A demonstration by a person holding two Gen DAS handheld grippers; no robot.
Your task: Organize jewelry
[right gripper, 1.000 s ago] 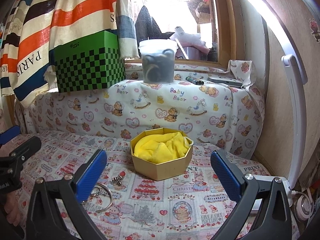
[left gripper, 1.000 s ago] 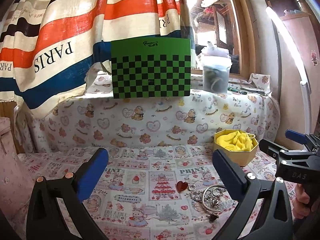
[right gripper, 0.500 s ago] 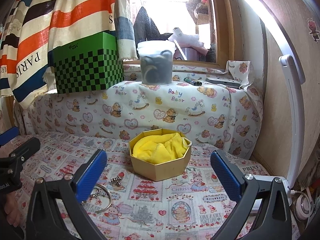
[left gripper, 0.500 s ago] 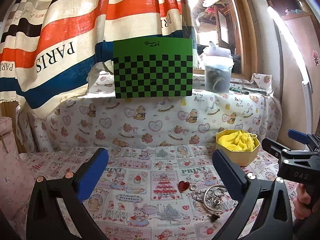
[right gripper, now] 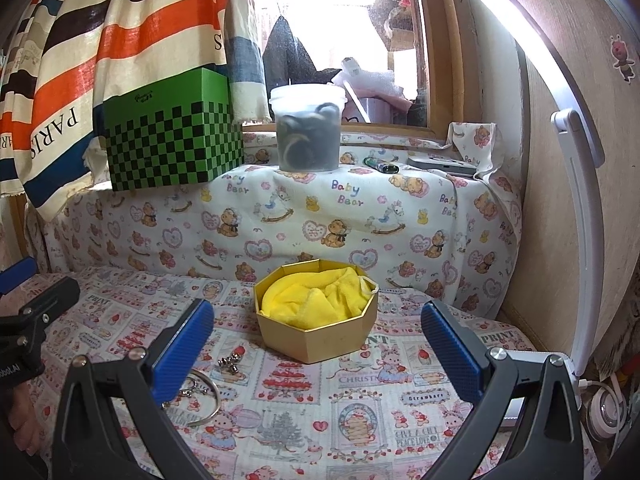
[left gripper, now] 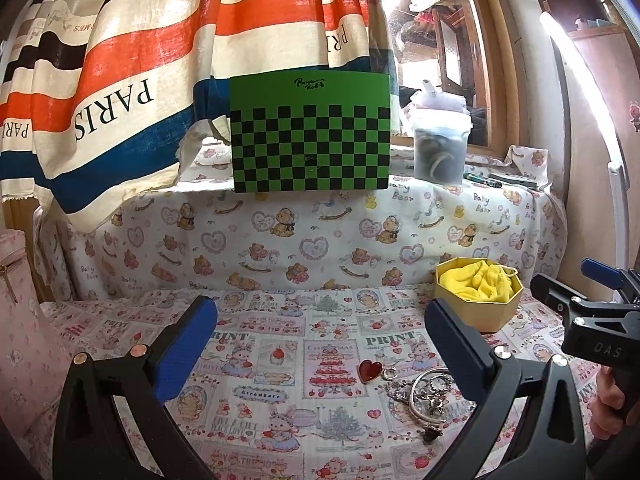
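A gold octagonal box [right gripper: 320, 336] lined with yellow cloth [right gripper: 320, 296] stands on the printed tablecloth; the left wrist view shows the box [left gripper: 478, 308] at the right. A small pile of jewelry lies on the cloth: a red heart pendant [left gripper: 369, 370], a silver bangle [left gripper: 416, 398] and small charms [left gripper: 434, 404]. From the right wrist the bangle [right gripper: 210, 396] and a bead charm [right gripper: 230, 362] show beside the left finger. My left gripper [left gripper: 320, 344] is open above the cloth, left of the pile. Before the box my right gripper [right gripper: 316, 344] is open, empty.
A green checkered box [left gripper: 310, 134] and a lidded plastic tub [right gripper: 306, 128] stand on the raised ledge behind. A striped curtain [left gripper: 120, 80] hangs at the left. A white lamp arm [right gripper: 580, 240] and cable run down the right side. A pink bag [left gripper: 16, 320] stands at far left.
Both views have shifted slightly; the box and jewelry sit a little lower and closer to the fingers. Both grippers remain open and nothing has been taken hold of.
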